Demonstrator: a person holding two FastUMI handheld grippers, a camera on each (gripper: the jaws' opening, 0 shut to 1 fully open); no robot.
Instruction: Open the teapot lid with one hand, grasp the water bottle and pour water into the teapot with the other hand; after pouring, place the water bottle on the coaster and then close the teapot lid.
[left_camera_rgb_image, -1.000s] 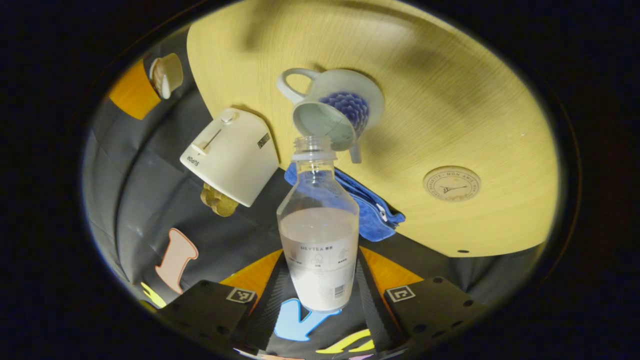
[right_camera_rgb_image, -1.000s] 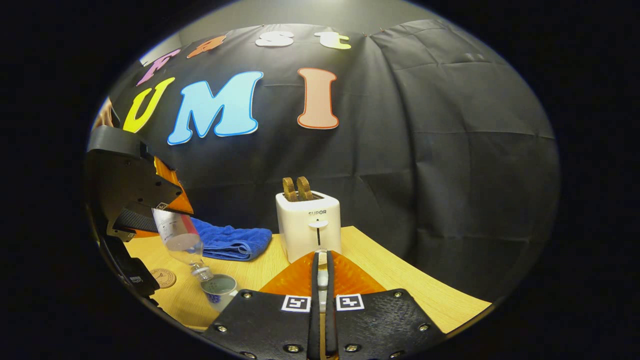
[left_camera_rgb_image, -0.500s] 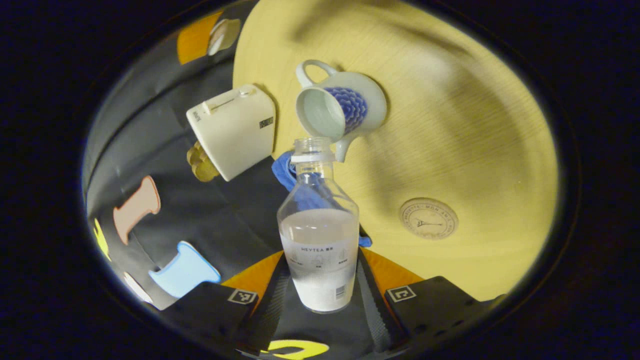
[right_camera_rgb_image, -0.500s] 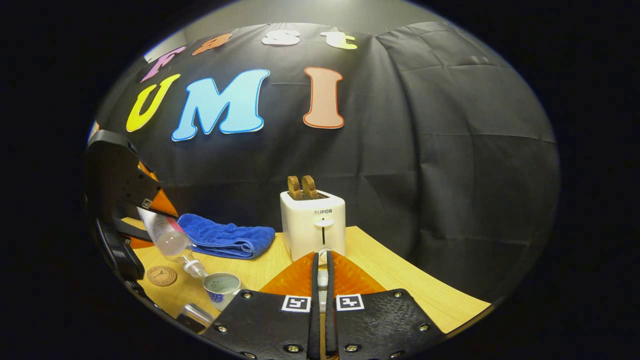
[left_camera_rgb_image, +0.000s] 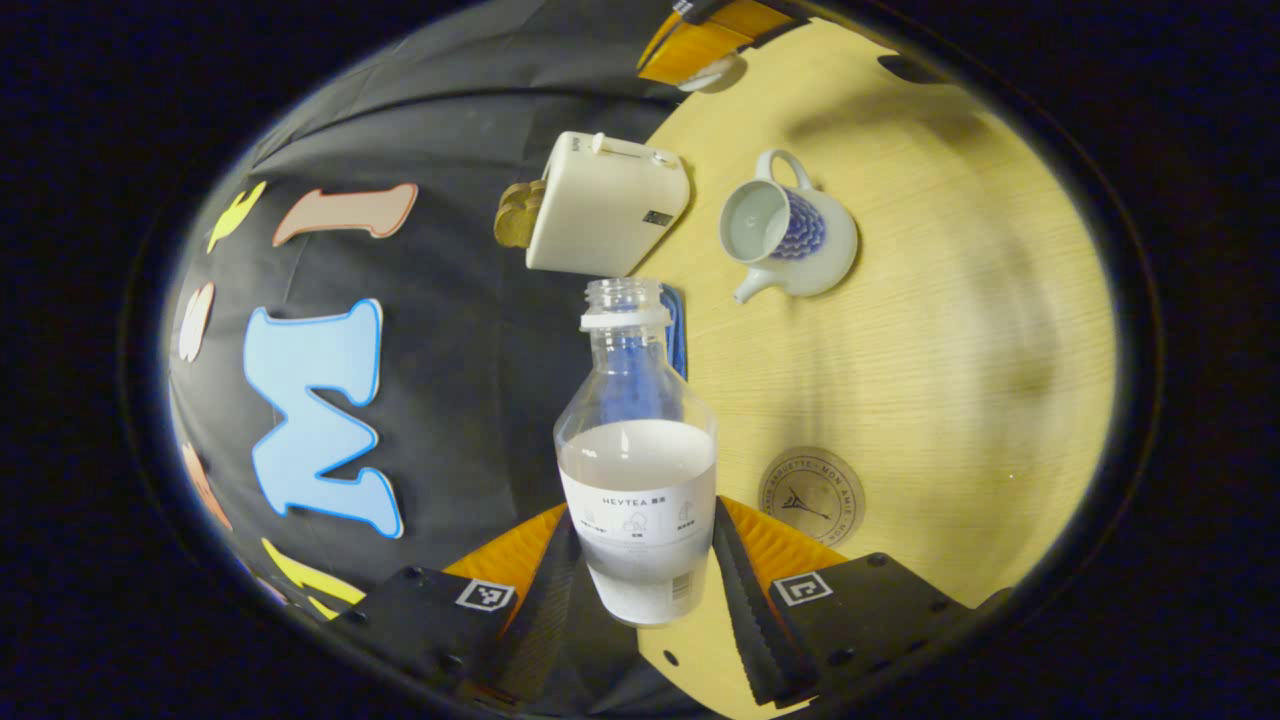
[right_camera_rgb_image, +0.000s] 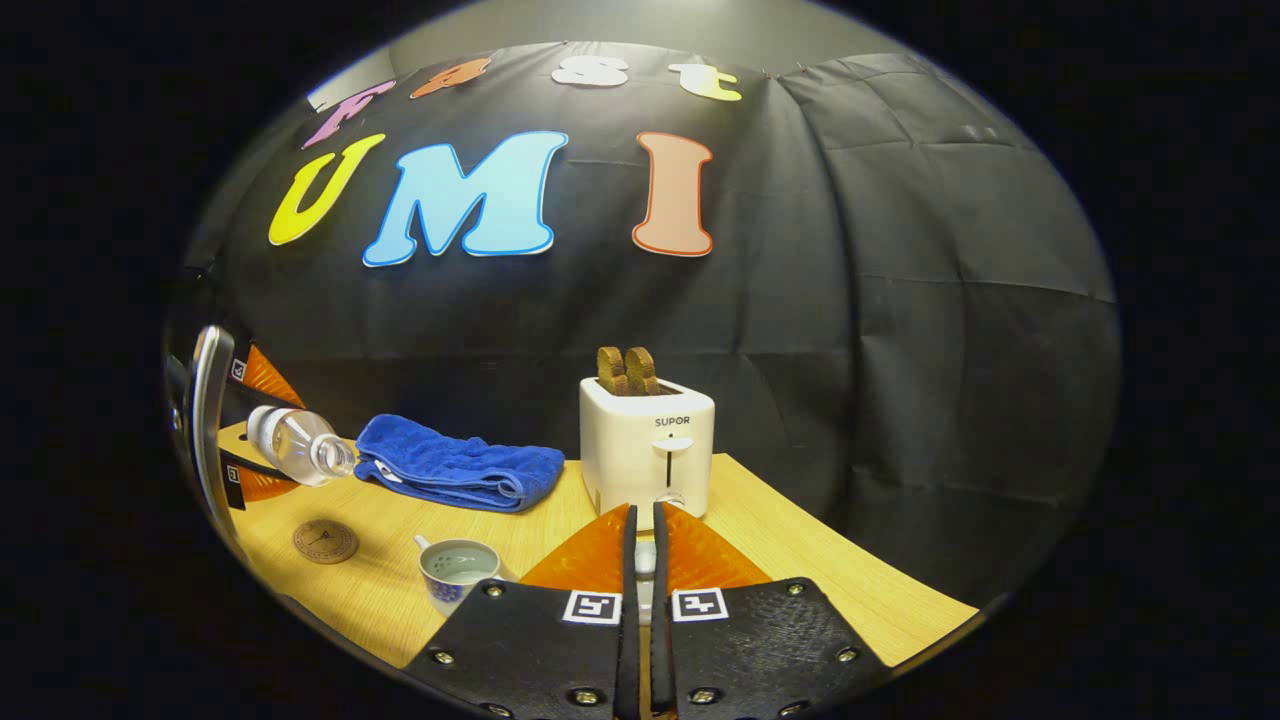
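- Wooden table (right_camera_rgb_image: 800, 560) carries a toaster (right_camera_rgb_image: 647, 440), blue towel (right_camera_rgb_image: 455, 465), coaster (right_camera_rgb_image: 325, 541) and open teapot (right_camera_rgb_image: 452, 570).
- Left gripper (left_camera_rgb_image: 640, 575) pinches the uncapped water bottle (left_camera_rgb_image: 637, 470) above the table, near the coaster.
- Right gripper (right_camera_rgb_image: 641, 560) clamps the teapot lid (right_camera_rgb_image: 645, 555), fingers nearly together.

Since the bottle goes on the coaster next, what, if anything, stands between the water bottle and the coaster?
Nothing visible does. The left gripper holds the water bottle tilted above the table, and the coaster lies bare close by. The open teapot, the toaster and the blue towel all sit farther off.
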